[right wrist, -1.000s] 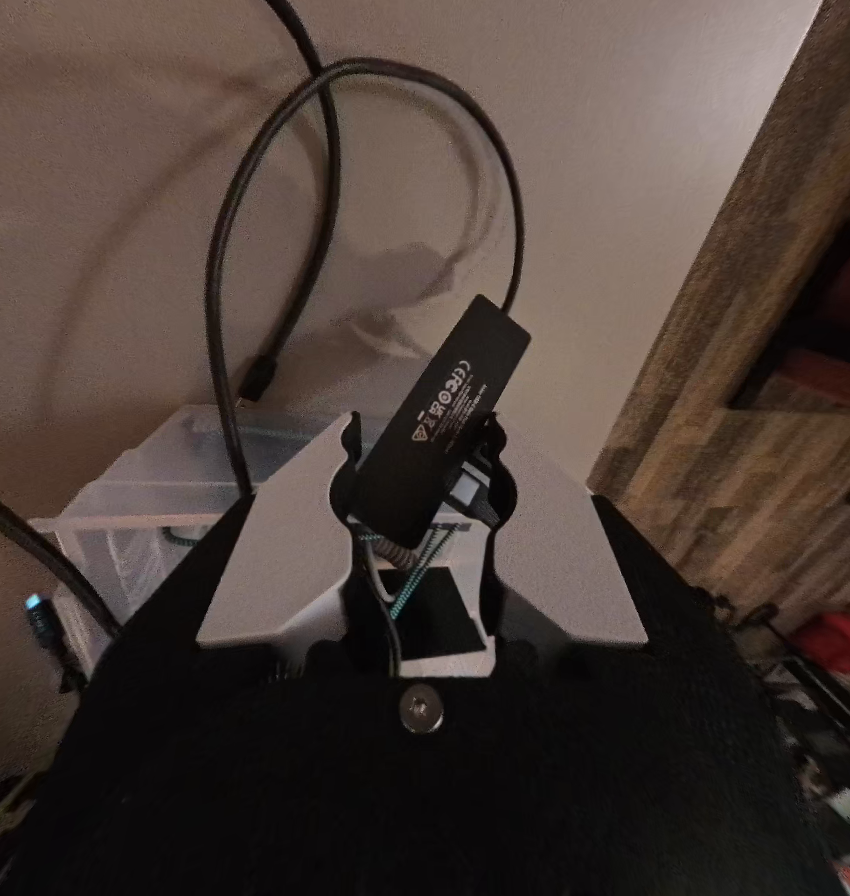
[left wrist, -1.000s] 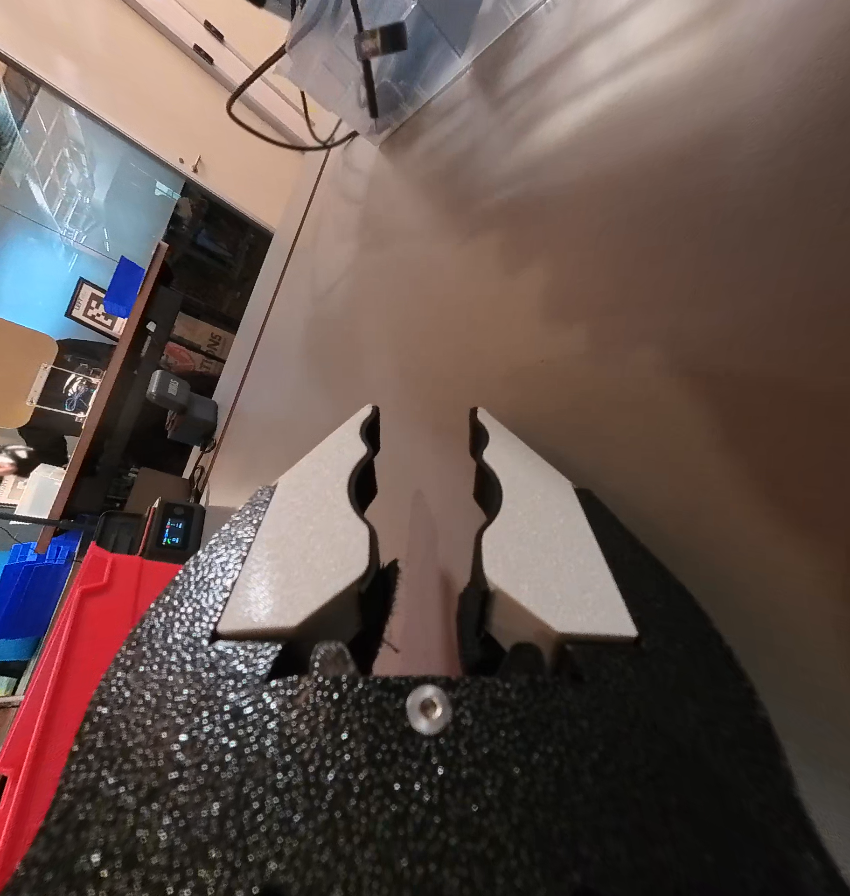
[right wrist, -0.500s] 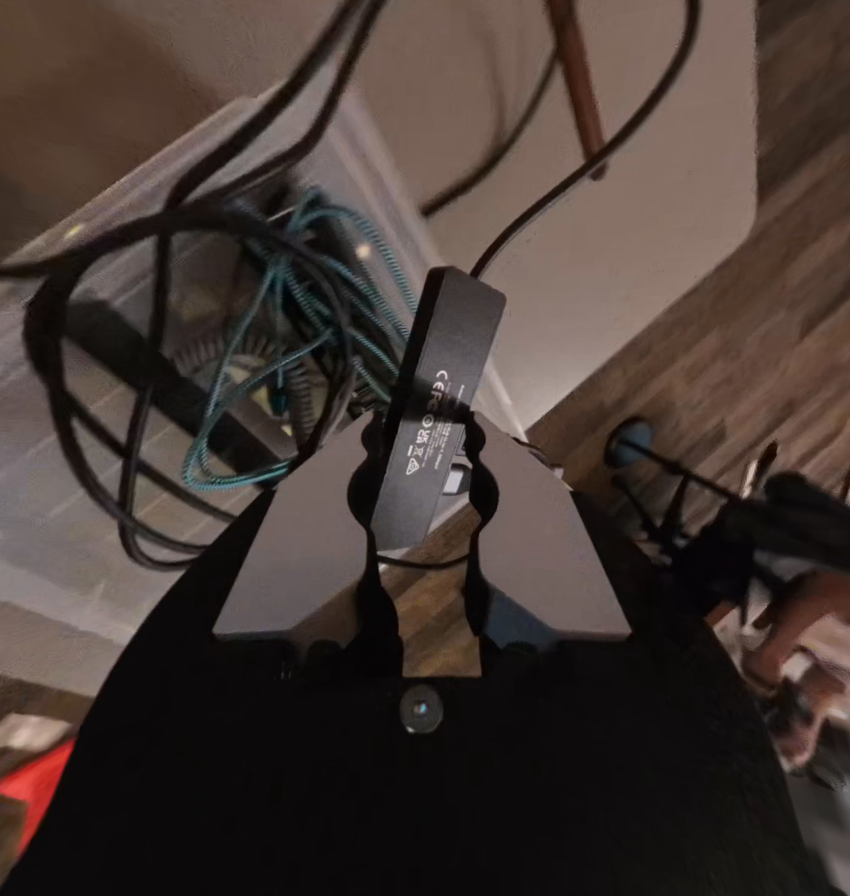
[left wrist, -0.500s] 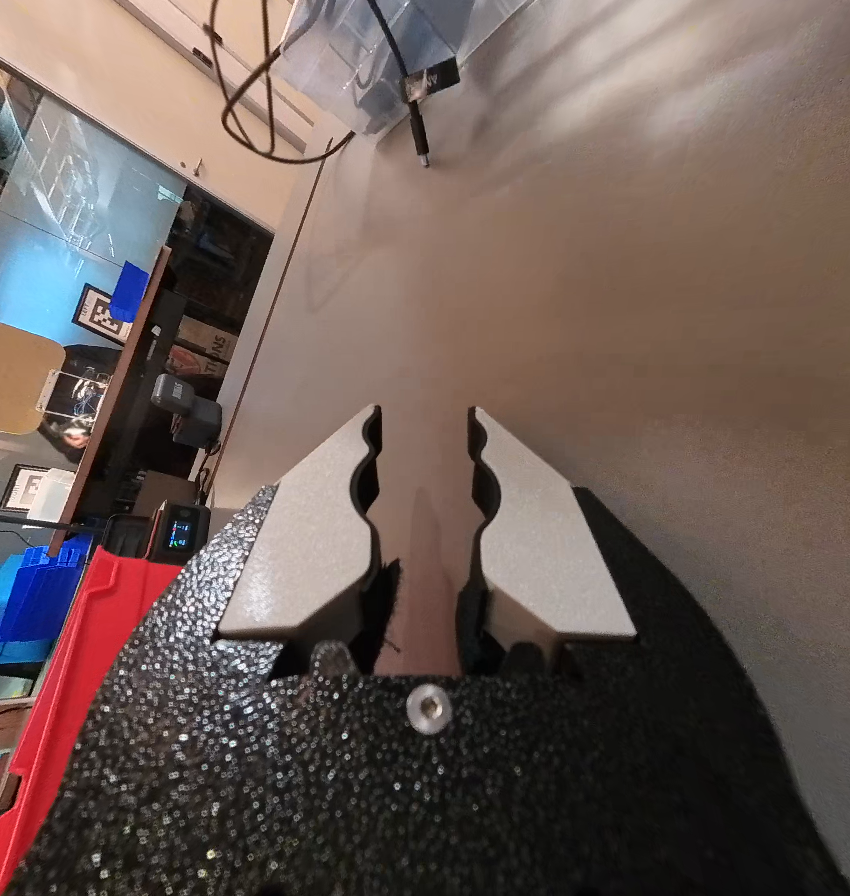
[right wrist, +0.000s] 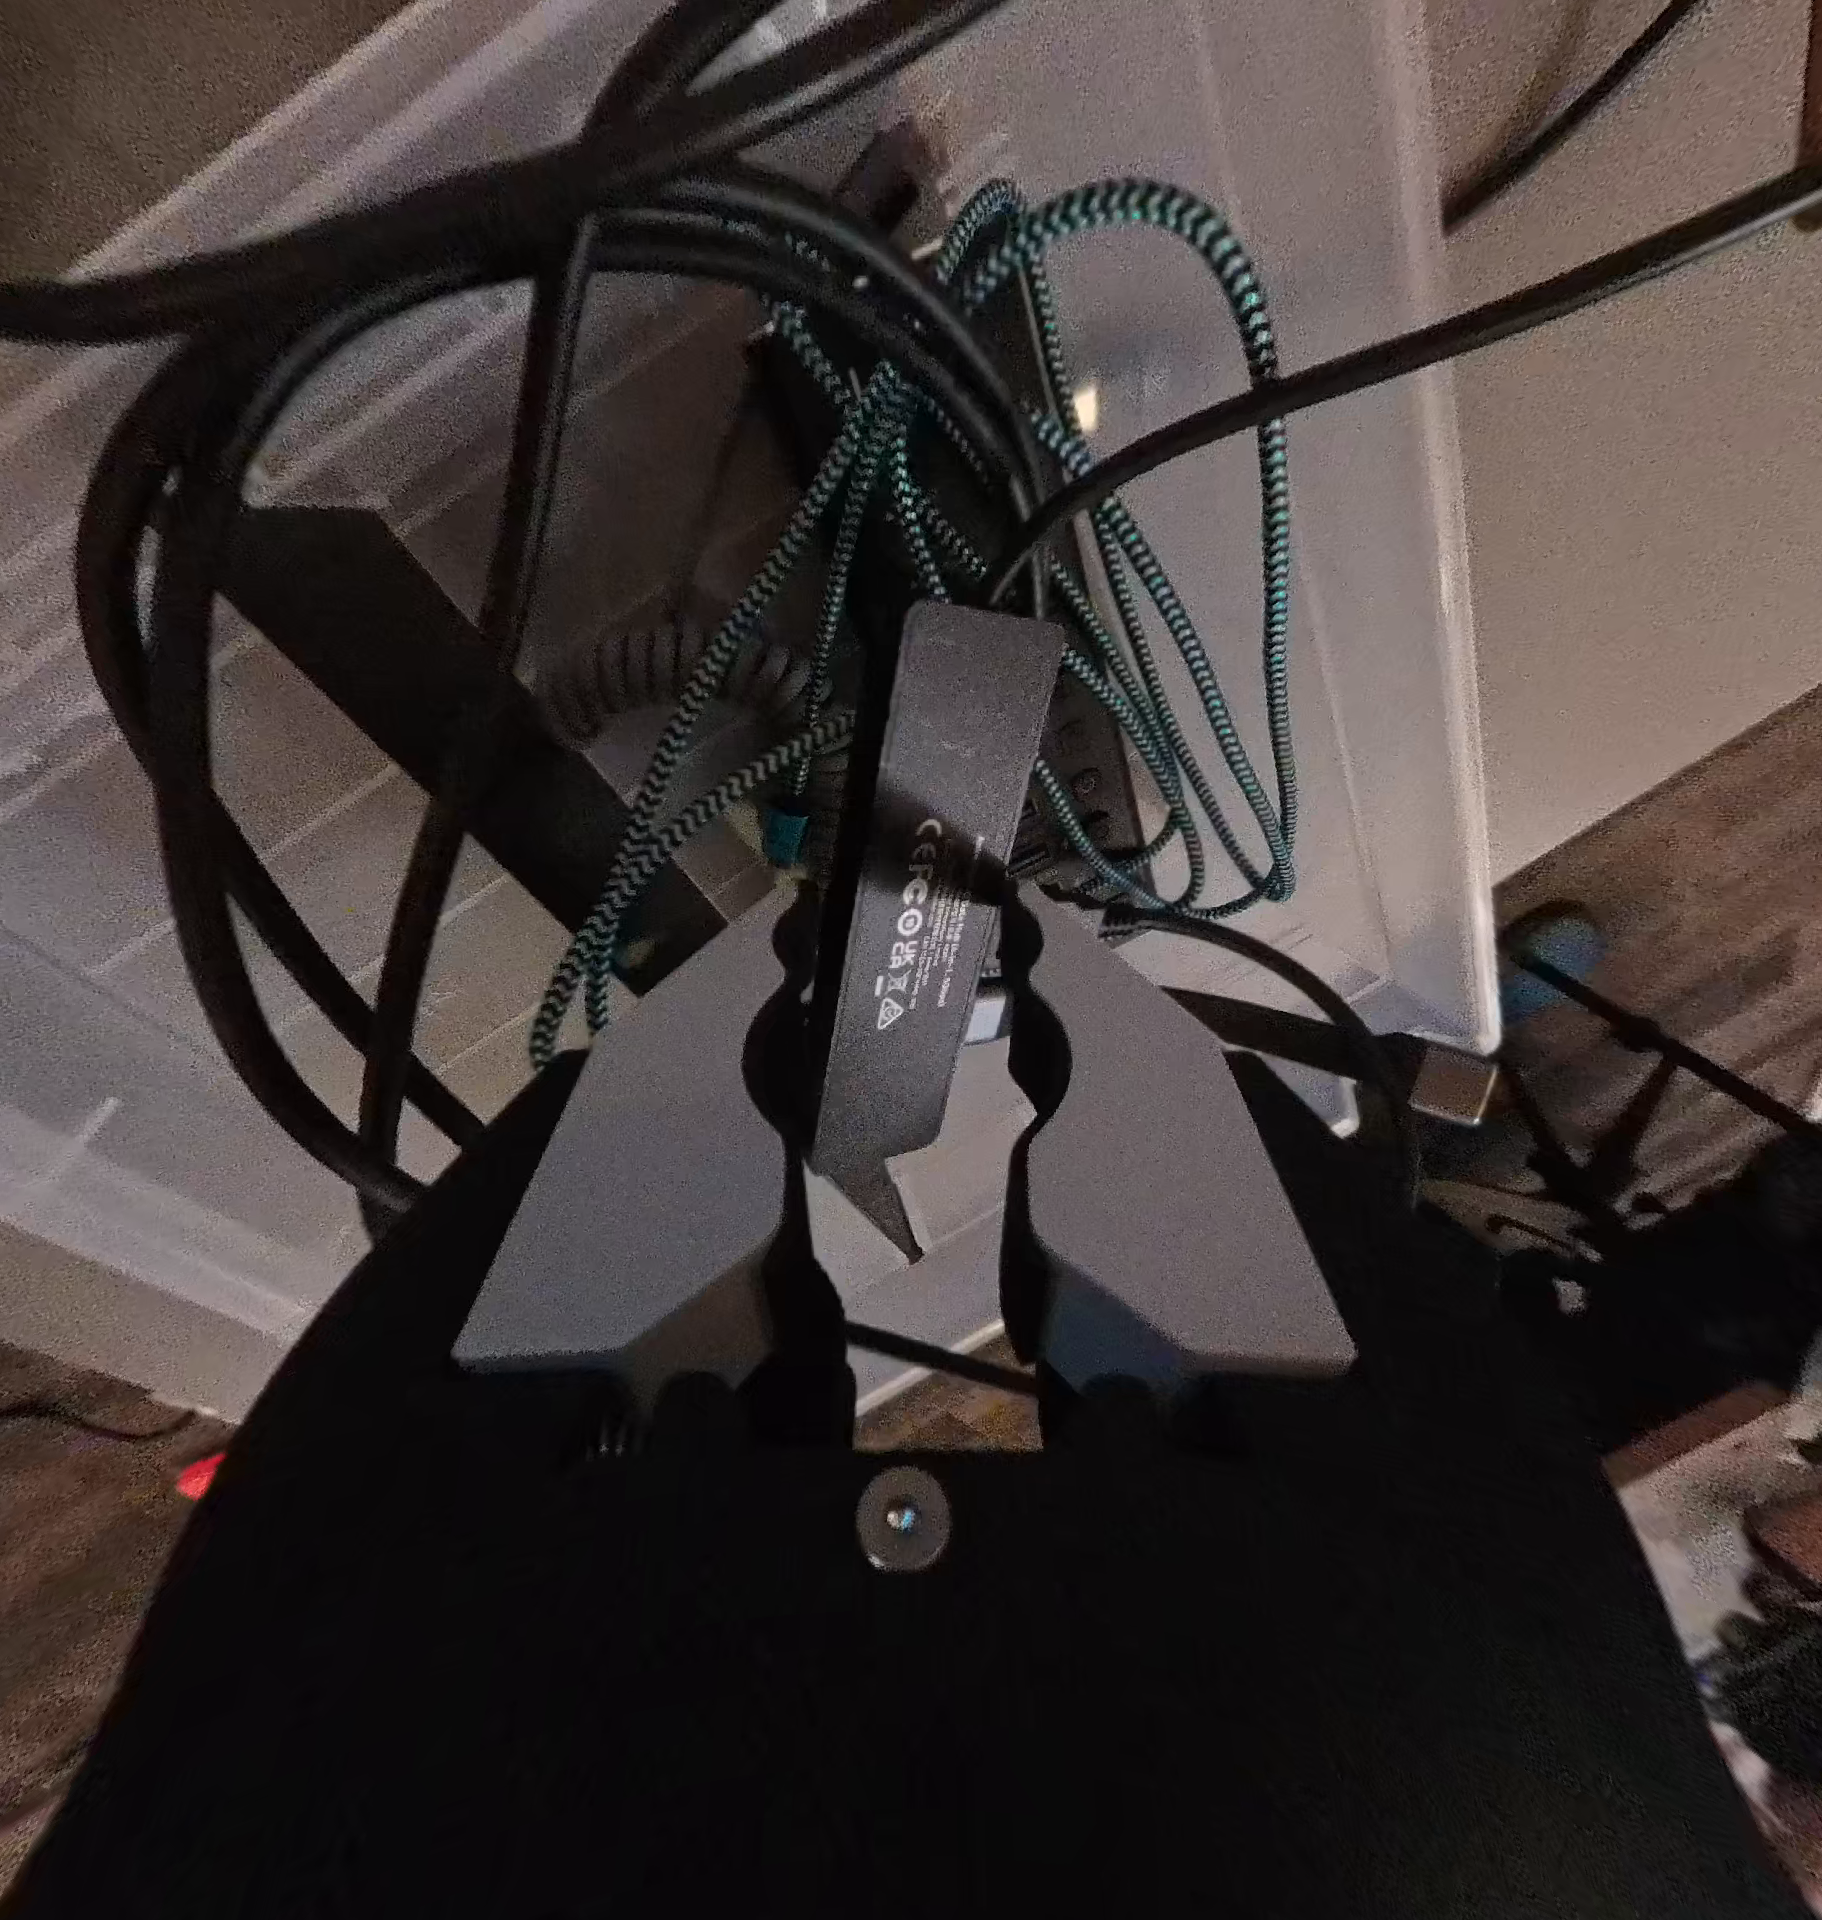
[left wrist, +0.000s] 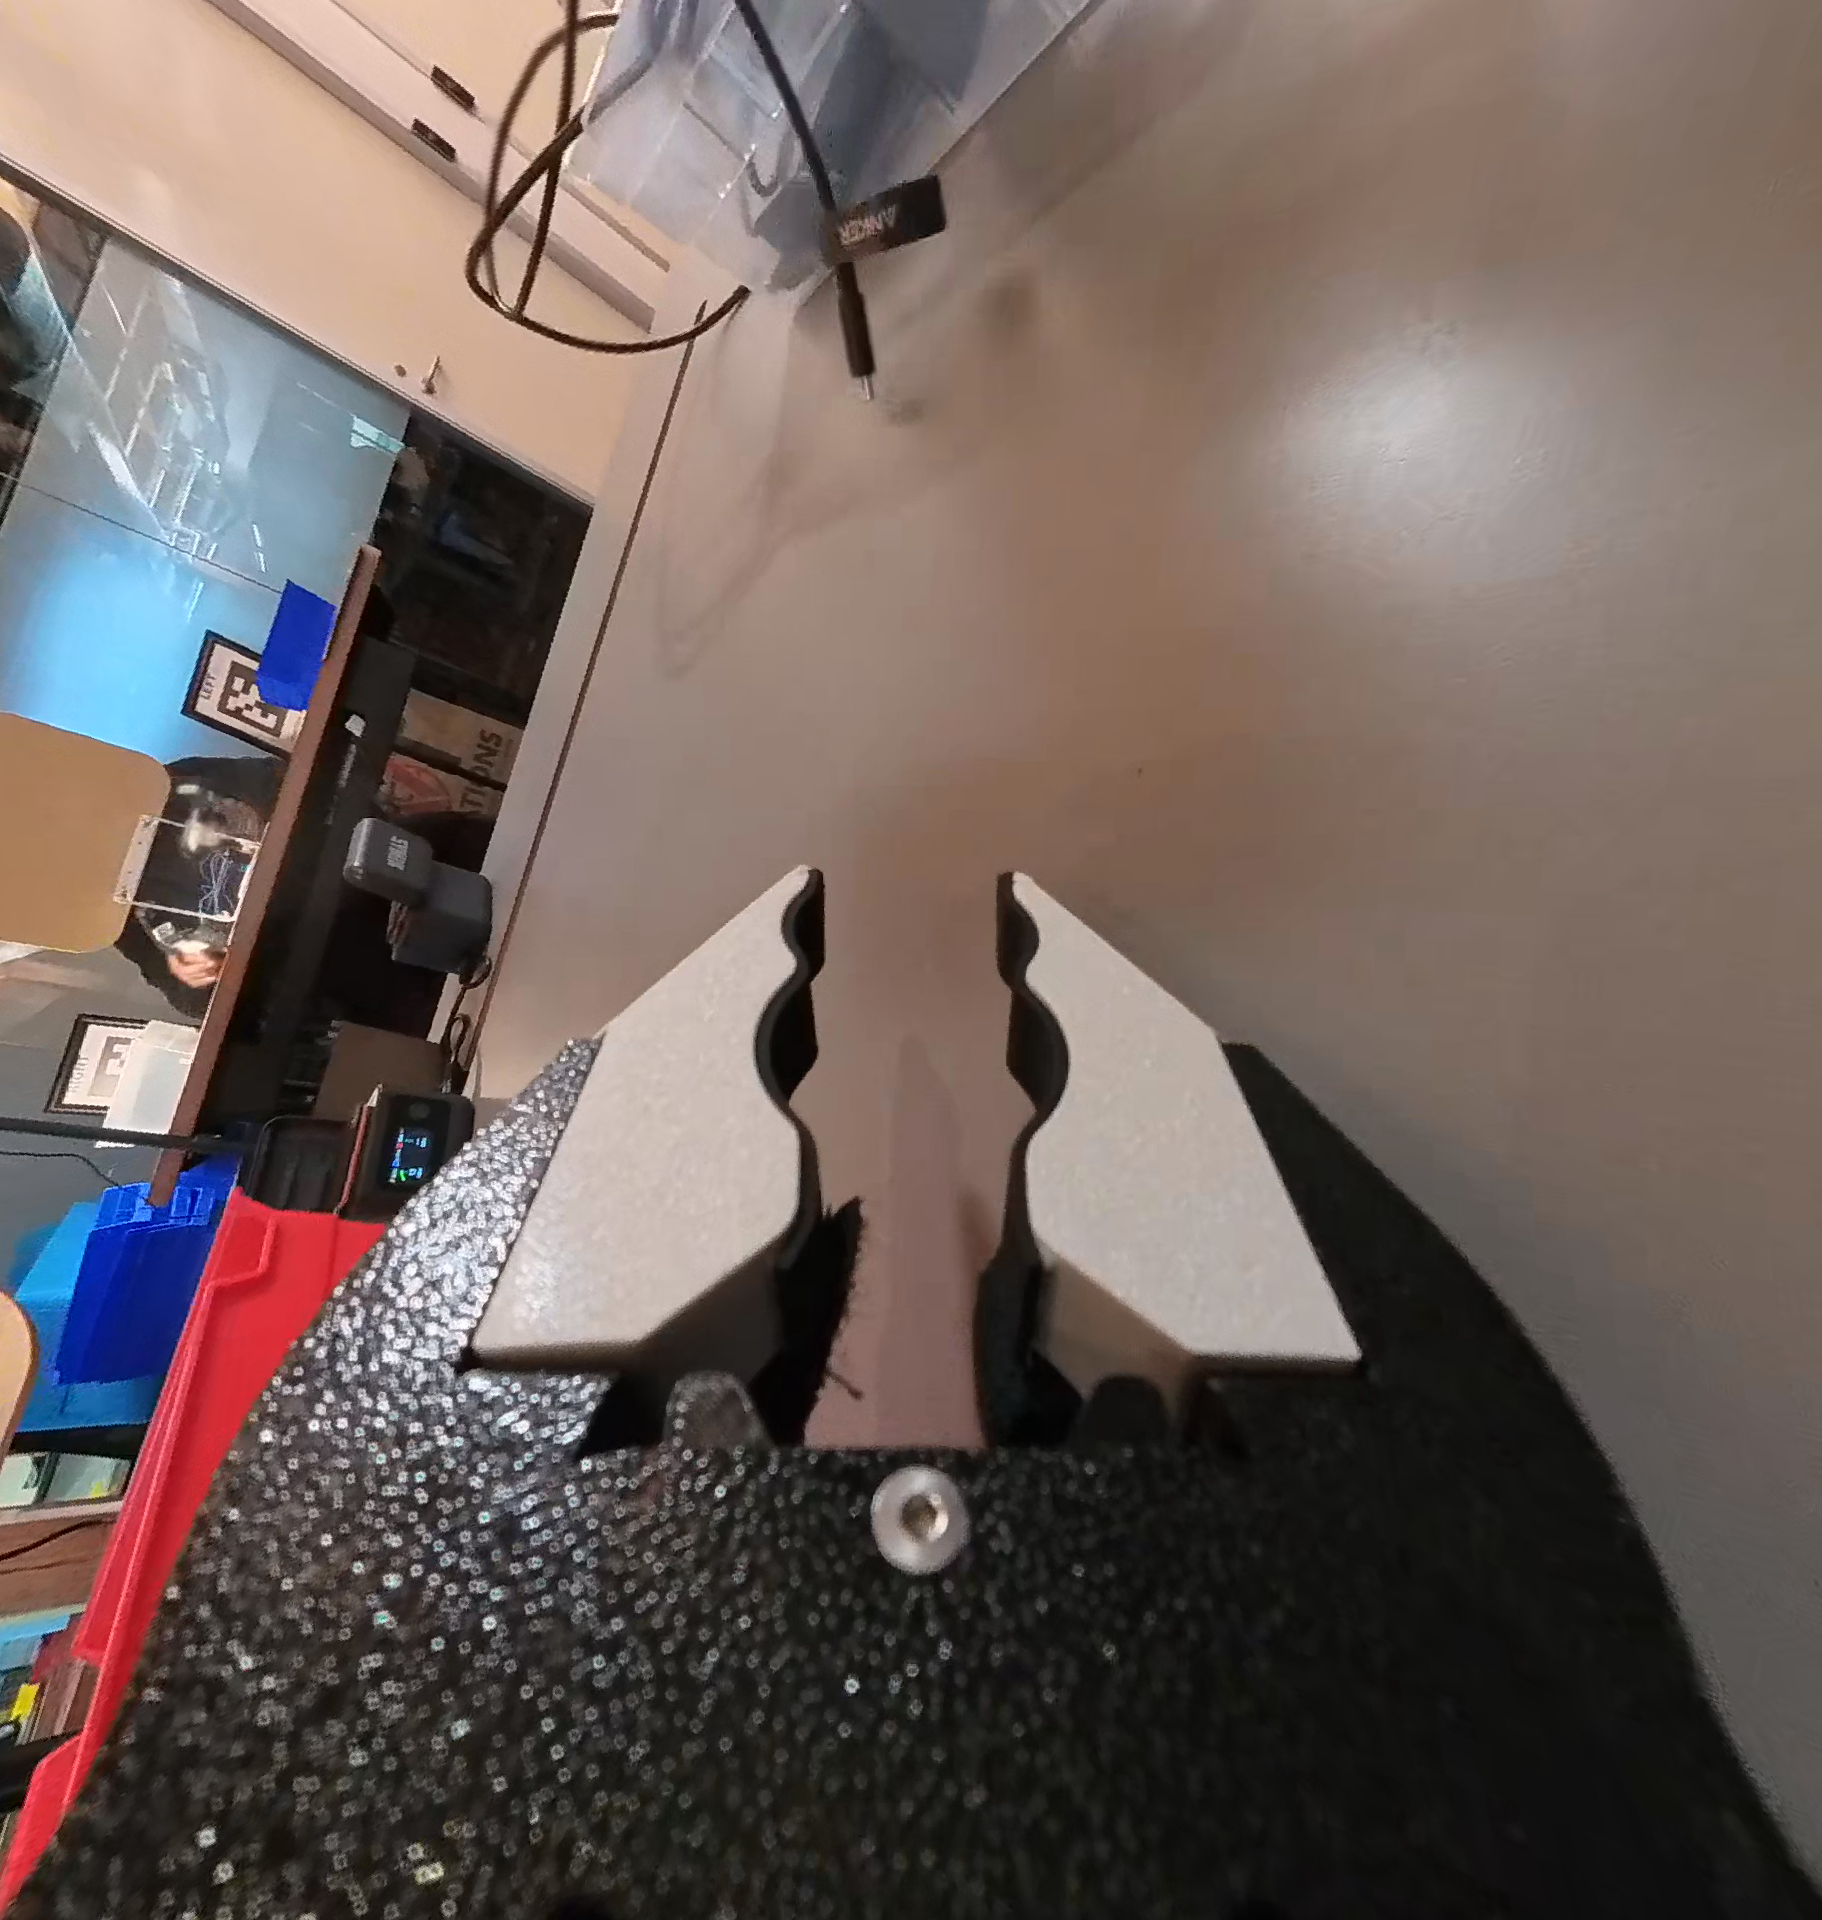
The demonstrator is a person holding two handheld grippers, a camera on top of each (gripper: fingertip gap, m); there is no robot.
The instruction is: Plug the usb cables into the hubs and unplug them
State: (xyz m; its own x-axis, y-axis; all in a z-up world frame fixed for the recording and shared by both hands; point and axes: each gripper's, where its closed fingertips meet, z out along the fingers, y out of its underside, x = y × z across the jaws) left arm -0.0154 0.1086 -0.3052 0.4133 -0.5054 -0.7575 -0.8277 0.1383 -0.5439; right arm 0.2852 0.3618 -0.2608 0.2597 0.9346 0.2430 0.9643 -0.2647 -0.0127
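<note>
- Now the right tongs [right wrist: 902, 971] are clamped on a slim black USB hub [right wrist: 933, 883], which stands nearly upright between the two fingers, its printed face toward the camera.
- Behind the hub sits a clear plastic bin [right wrist: 1406, 644] stuffed with tangled leads: a teal-and-black braided cable [right wrist: 1187, 499] loops through it, and thick black cables [right wrist: 190, 644] arc round its left side.
- One thin black lead [right wrist: 1406, 384] runs from the hub's far end toward the upper right.
- Over to the left tongs [left wrist: 909, 894]: fingers parted, nothing between them, just bare beige tabletop [left wrist: 1354, 727] showing through the gap.
- Well ahead of them, at the tabletop's far end, the clear bin [left wrist: 699, 125] shows again, with a black cable plug [left wrist: 855, 332] hanging from it, tip close to the surface.
- A dark cable loop [left wrist: 533, 208] dangles beside that bin.
- Off the left edge: a red bin [left wrist: 159, 1455], blue crates [left wrist: 117, 1299], and a glass wall [left wrist: 159, 447] across the room.
- The right view shows wood-plank floor [right wrist: 1717, 831] beyond the tabletop.
</note>
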